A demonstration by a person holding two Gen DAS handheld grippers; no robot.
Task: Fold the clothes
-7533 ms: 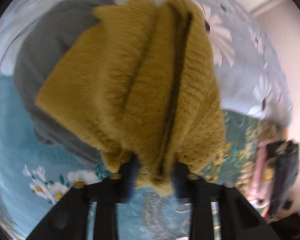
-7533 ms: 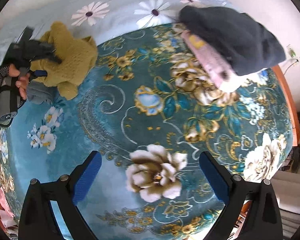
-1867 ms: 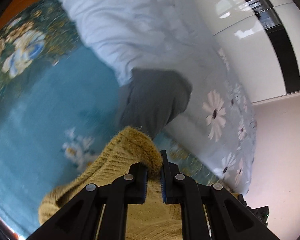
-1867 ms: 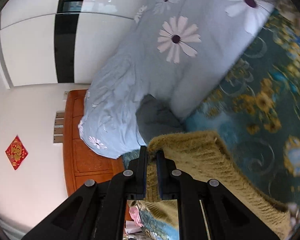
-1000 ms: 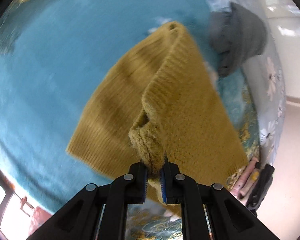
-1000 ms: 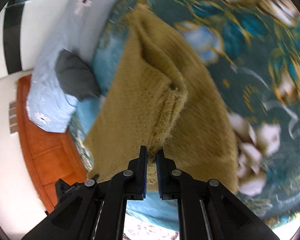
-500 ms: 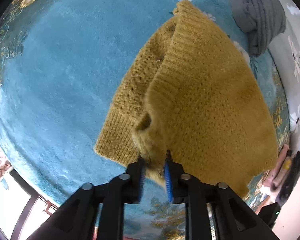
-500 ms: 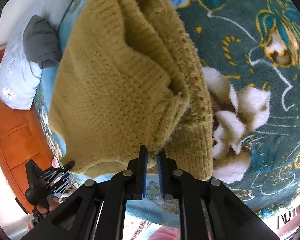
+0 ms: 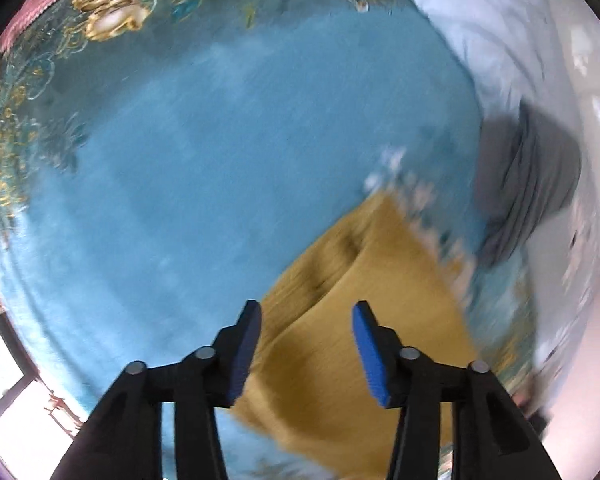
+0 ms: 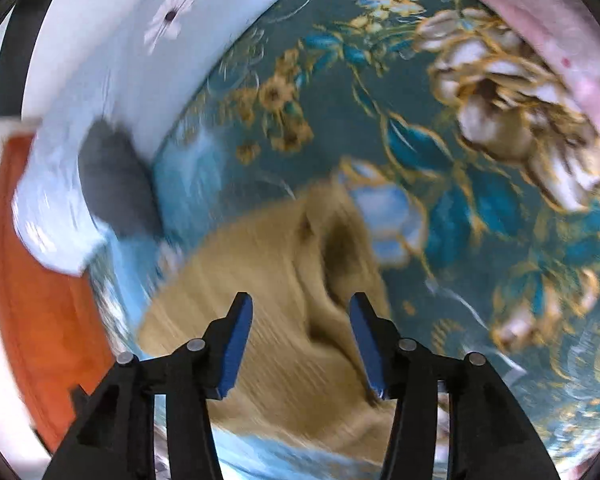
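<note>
A mustard-yellow knitted sweater (image 9: 364, 304) lies spread on the teal floral bed cover (image 9: 180, 160). It also shows in the right wrist view (image 10: 268, 280). My left gripper (image 9: 306, 316) is open and empty just above the sweater's near edge. My right gripper (image 10: 300, 312) is open and empty above the sweater, beside a raised fold (image 10: 336, 248). Both views are motion-blurred.
A grey garment (image 9: 528, 188) lies bunched against a pale blue daisy-print duvet (image 9: 480, 40), and shows in the right wrist view (image 10: 112, 184) too. A pink folded item (image 10: 540, 24) lies at the far right. An orange wooden bed frame (image 10: 32, 280) runs along the left.
Both grippers opened and let go of the sweater. It now lies on the bed cover, and both grippers have pulled back from it.
</note>
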